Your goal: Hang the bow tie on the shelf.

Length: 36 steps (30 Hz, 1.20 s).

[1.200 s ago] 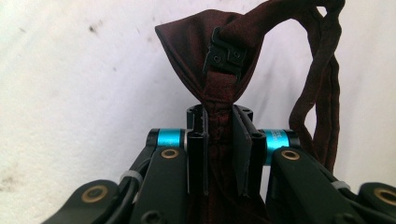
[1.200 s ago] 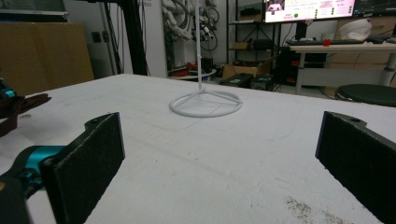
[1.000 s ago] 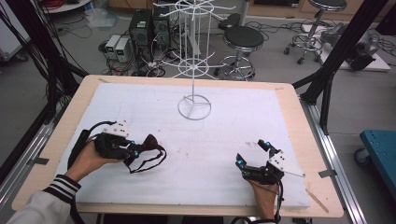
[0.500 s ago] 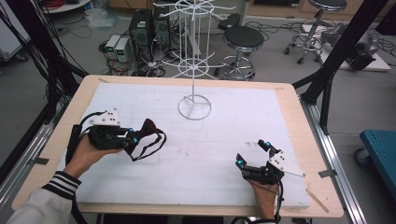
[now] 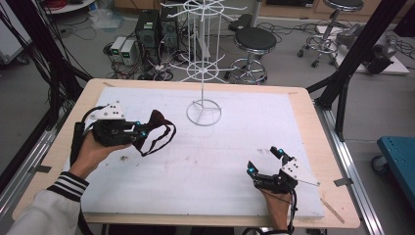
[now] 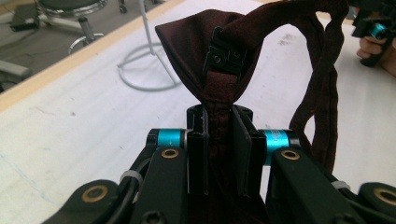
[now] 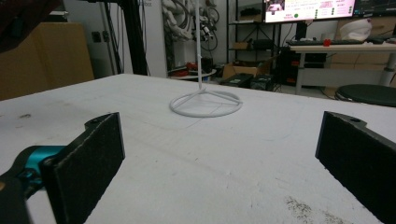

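High view: your left gripper is clamping a dark red bow tie, holding it above the white table left of the white wire stand, strap dangling. Your right gripper is resting spread wide, gripping nothing.

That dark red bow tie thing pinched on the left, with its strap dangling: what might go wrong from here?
Two likely risks. The left hand-held gripper pinches only a narrow fold of the bow tie, so it might slip out. The loose strap hangs in a loop and could drag on the white table or snag the wire rack if carried there. The right hand-held gripper sits open and apart, unable to help.
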{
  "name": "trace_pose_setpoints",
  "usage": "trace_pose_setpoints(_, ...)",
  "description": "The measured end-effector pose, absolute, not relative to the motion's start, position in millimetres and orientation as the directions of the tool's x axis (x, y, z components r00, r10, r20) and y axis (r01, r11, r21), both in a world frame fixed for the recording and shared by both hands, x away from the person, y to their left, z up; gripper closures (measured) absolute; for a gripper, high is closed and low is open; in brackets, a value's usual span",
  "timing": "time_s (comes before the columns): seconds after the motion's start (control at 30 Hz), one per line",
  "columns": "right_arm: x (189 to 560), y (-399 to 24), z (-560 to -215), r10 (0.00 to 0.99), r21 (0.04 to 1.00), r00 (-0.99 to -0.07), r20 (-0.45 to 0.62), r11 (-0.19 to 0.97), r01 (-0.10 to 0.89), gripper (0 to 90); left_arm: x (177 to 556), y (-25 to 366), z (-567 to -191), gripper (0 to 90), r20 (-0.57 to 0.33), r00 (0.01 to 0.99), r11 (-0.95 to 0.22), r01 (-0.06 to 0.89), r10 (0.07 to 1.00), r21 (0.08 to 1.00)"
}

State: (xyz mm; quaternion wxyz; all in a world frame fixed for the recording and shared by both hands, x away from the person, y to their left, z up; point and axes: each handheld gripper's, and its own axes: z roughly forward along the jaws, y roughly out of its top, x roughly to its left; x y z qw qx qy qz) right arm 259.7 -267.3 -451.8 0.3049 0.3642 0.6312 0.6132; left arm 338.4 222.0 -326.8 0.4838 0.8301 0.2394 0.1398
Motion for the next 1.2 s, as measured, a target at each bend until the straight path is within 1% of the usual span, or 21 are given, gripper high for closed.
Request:
trace_pose_setpoints(0.57,260,-268,-452,0.832,0.997,-0.551,0.058,-0.017,0.079,0.6,365,210,-286,77.0,0.029,0.808,-0.331,0.207,0.588,0.921)
trace_pose_setpoints(0.83,260,-268,-452,0.832,0.996,-0.55,0.065,-0.025,0.081,0.6,380,203,-276,77.0,0.034,0.792,-0.304,0.194,0.609,0.933)
trace_pose_setpoints(1.2,259,-268,-452,0.831,0.996,-0.552,0.072,-0.029,0.086,0.6,399,202,-271,77.0,0.024,0.778,-0.282,0.199,0.628,0.938)
